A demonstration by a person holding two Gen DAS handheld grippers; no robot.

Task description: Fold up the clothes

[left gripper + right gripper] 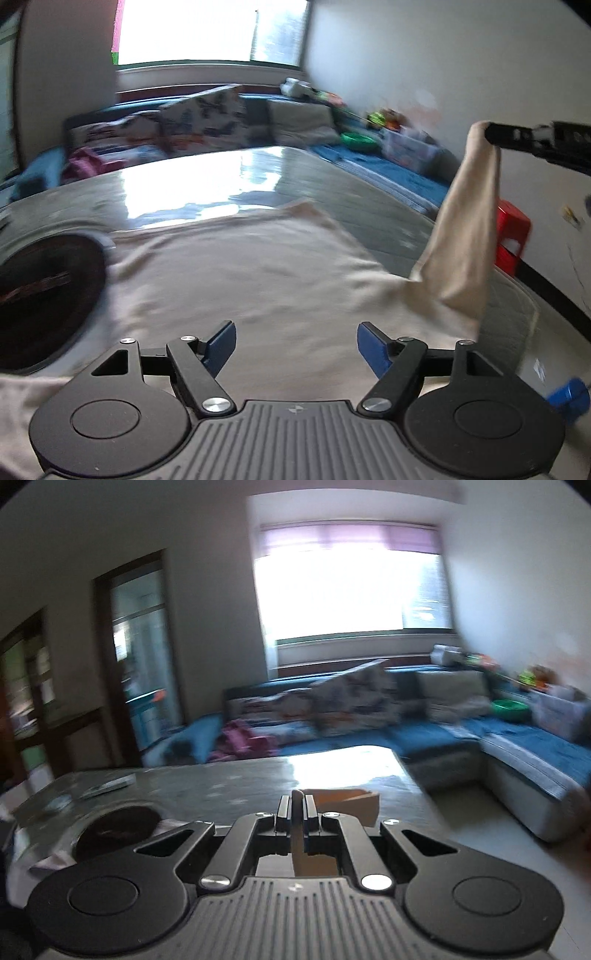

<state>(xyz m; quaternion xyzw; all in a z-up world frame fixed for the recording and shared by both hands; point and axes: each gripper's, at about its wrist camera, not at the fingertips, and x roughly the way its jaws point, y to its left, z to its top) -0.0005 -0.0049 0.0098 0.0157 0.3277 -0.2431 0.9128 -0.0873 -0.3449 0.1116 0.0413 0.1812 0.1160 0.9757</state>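
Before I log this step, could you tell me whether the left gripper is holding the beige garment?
No: the left gripper stands open above the beige garment, nothing between its pads.

Home living room: blue sofa [480, 734], cushions [347, 701]

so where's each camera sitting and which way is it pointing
Left wrist: on the left gripper, jaws open, looking down across the beige garment on the table; the right gripper shows at right, lifting a corner.
Right wrist: on the right gripper, shut on beige cloth, facing nearly level over the table toward the window.
Shared: table, garment, round dark inset, blue sofa, window.
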